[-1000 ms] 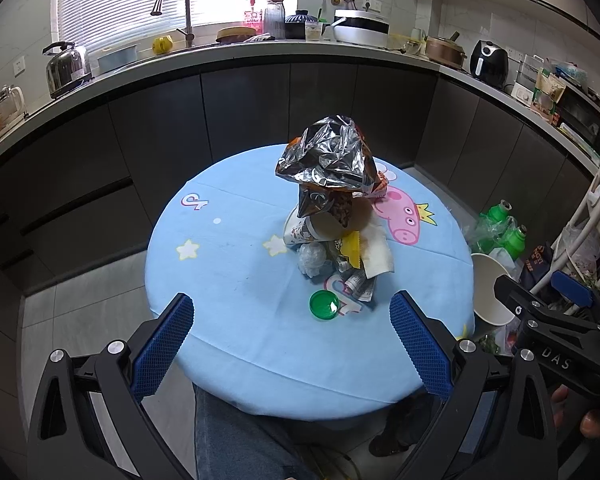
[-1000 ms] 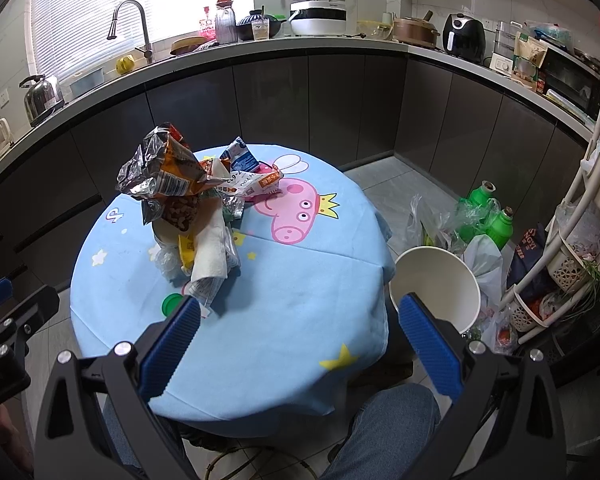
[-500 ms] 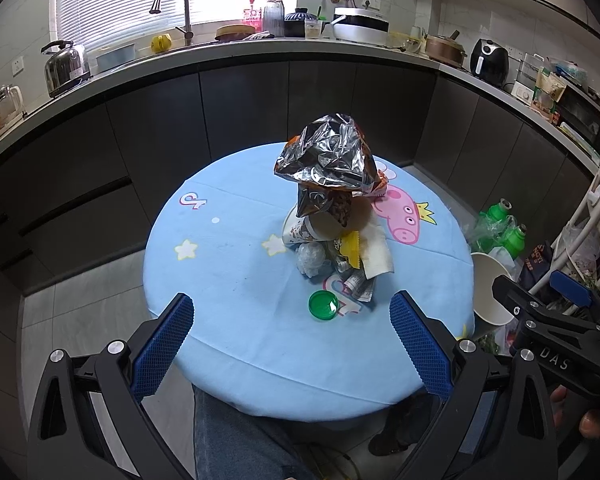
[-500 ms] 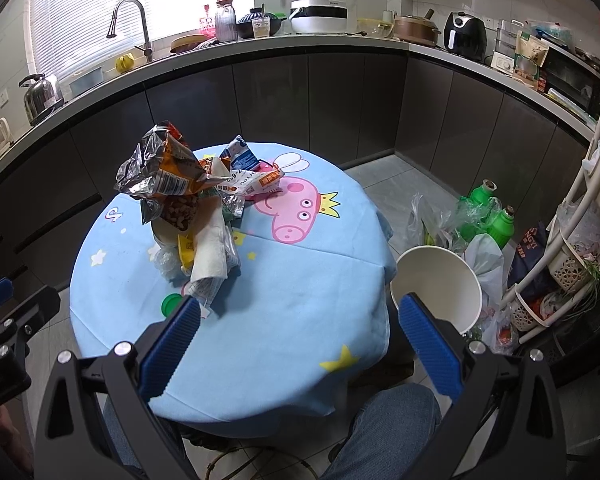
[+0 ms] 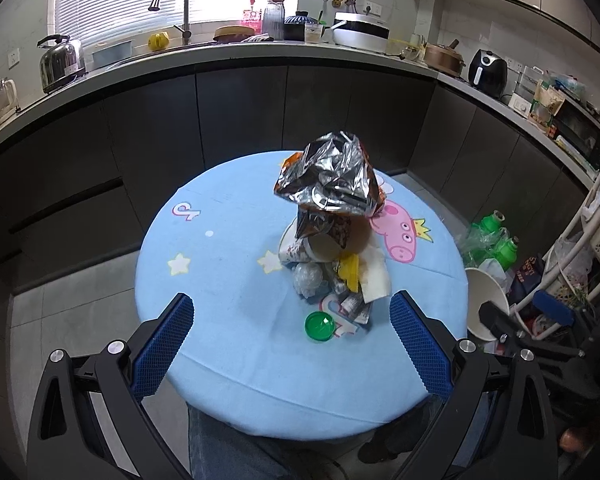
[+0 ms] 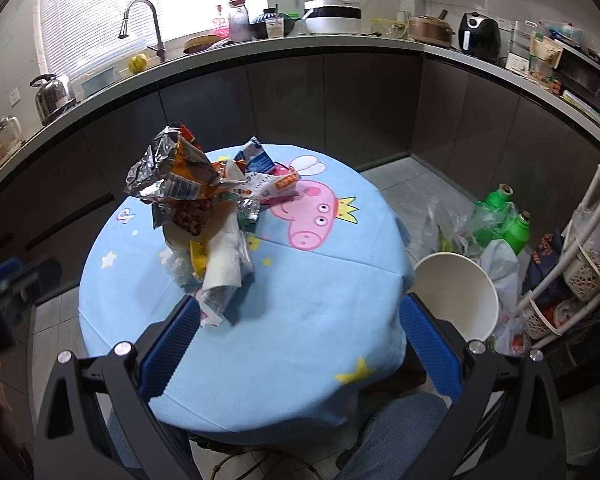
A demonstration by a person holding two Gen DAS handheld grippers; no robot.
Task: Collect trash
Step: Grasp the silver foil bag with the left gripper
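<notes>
Trash pile (image 5: 332,240) heaped mid-table on blue cloth (image 5: 228,280), likely light and crushable: foil bag (image 5: 332,176) on top springy and slick, best pinched at a crumpled edge; left gripper (image 5: 292,332) and right gripper (image 6: 300,336) both spread, empty, short of pile

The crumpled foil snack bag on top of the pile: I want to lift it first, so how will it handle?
The foil snack bag looks crumpled and thin, so it is probably light and floppy and would crush between the fingers. Its shiny film may be slippery. It perches on a paper cup and other wrappers, so a push would likely topple it.
</notes>
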